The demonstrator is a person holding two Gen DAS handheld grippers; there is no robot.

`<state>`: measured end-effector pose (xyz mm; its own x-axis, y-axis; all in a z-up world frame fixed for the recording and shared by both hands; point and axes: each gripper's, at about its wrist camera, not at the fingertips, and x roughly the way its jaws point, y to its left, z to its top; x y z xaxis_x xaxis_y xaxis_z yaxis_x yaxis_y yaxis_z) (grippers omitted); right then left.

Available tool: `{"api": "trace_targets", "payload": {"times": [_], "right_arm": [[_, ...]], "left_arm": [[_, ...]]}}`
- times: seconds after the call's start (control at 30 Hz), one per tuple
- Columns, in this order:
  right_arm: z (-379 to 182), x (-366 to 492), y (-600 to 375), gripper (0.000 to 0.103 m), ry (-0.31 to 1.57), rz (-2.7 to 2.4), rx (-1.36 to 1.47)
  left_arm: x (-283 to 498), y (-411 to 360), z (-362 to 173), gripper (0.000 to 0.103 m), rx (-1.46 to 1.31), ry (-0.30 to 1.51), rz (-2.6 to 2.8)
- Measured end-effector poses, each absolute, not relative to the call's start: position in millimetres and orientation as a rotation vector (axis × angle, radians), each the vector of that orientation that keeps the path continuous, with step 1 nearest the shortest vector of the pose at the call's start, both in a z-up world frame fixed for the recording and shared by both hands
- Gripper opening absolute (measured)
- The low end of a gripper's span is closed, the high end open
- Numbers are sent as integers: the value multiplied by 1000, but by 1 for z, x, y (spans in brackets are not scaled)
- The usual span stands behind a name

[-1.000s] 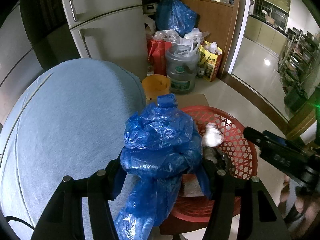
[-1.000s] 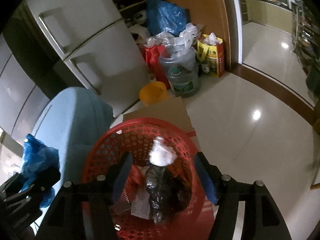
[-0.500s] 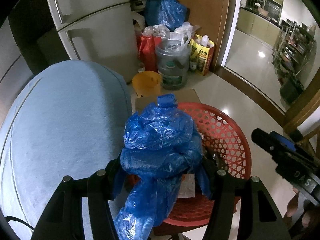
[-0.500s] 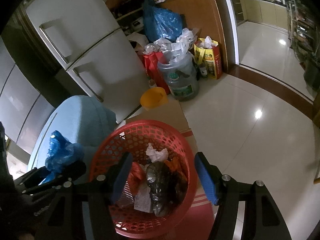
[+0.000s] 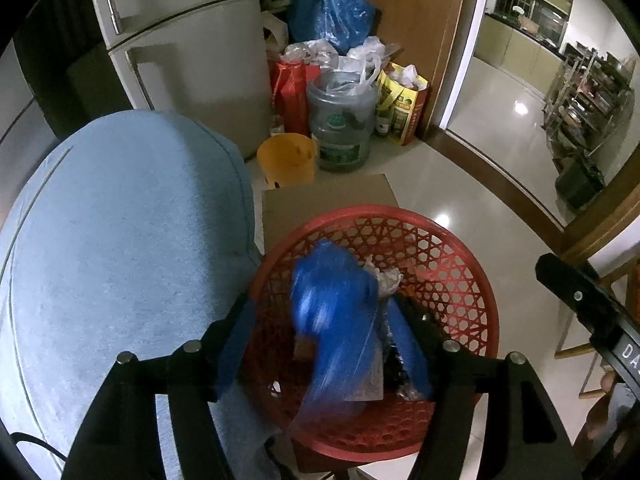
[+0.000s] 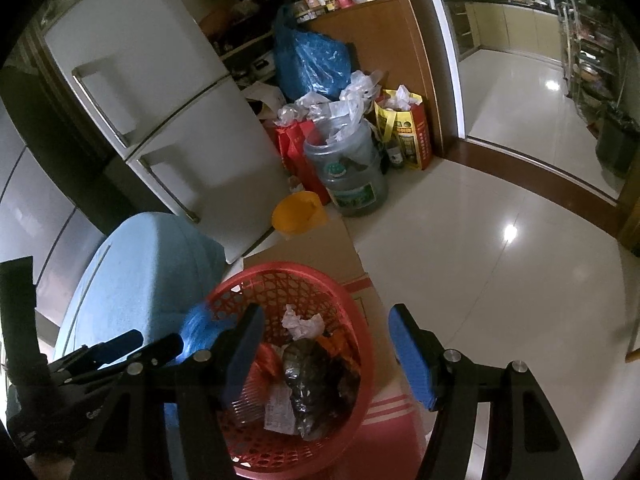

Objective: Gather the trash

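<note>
Released blue bag (image 5: 336, 320) drops blurred into red basket (image 5: 460, 280); left gripper (image 5: 324, 344) opening.

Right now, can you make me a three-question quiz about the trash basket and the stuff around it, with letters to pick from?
1. Where is the crumpled blue bag?
A. over the red basket, between the left gripper fingers
B. on top of the fridge
C. on the kitchen floor

2. What colour is the small bucket beside the water jug?
A. green
B. orange
C. white

3. What is between the fingers of the right gripper?
A. a bottle
B. a blue bag
C. nothing

Answers:
1 A: the bag shows blurred above the basket's trash as the left jaws are opening.
2 B: both views show it orange.
3 C: its blue pads stand apart with only the basket far below.
</note>
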<state>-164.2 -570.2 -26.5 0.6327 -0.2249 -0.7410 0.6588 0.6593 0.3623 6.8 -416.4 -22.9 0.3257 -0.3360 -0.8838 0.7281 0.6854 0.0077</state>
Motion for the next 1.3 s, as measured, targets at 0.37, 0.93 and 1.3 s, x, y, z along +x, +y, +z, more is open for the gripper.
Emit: {"api": "trace_targets", "payload": {"times": [0.37, 0.93, 1.3], "right_arm": [[-21, -153, -548, 68, 726, -518, 652], [-6, -130, -451, 70, 759, -426, 536], [-6, -130, -392, 88, 835, -416, 438]], "left_arm": [[10, -390, -6, 70, 399, 995, -711], [-2, -261, 14, 79, 279, 926, -552], [-14, -192, 18, 83, 195, 910, -460]]}}
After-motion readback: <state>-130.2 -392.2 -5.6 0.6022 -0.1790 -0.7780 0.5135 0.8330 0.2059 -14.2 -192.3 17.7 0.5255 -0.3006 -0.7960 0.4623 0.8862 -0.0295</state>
